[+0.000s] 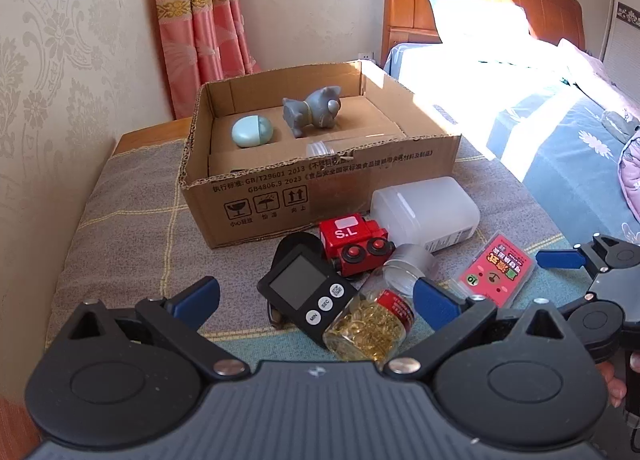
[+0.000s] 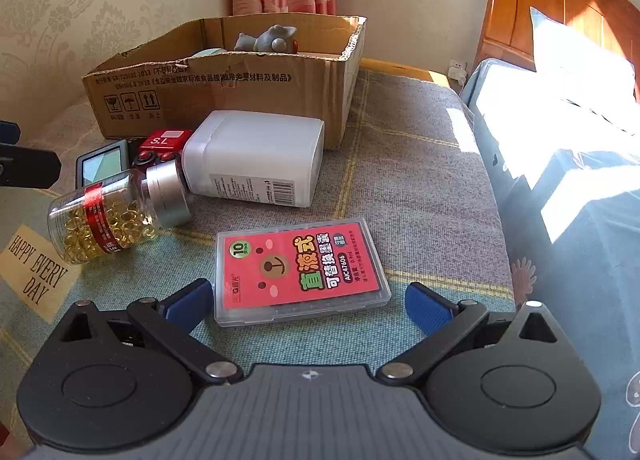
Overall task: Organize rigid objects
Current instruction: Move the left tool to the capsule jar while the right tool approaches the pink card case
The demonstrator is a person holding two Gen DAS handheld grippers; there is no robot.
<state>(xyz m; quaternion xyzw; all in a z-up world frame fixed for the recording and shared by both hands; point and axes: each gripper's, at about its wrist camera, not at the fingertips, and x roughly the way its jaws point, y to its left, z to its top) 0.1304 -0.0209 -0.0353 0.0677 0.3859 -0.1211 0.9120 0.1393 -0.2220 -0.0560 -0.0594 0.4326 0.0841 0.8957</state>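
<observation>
A cardboard box [image 1: 320,196] [image 2: 224,96] stands at the back of the table, holding a grey toy animal [image 1: 312,112] and a pale blue egg-shaped case [image 1: 252,132]. In front lie a black digital timer [image 1: 306,292], a red toy train [image 1: 354,244], a clear bottle of gold capsules [image 1: 372,320] [image 2: 108,216], a white plastic bottle [image 1: 426,212] [image 2: 256,156] and a pink-labelled flat clear case [image 1: 498,274] [image 2: 302,270]. My left gripper [image 1: 316,294] is open above the timer and capsule bottle. My right gripper [image 2: 308,302] is open around the near end of the flat case.
The table has a grey and teal checked cloth [image 2: 408,164]. A bed [image 1: 560,112] with a wooden headboard lies to the right. Wallpapered wall and pink curtain [image 1: 200,20] stand behind the box. My right gripper also shows in the left wrist view [image 1: 568,260].
</observation>
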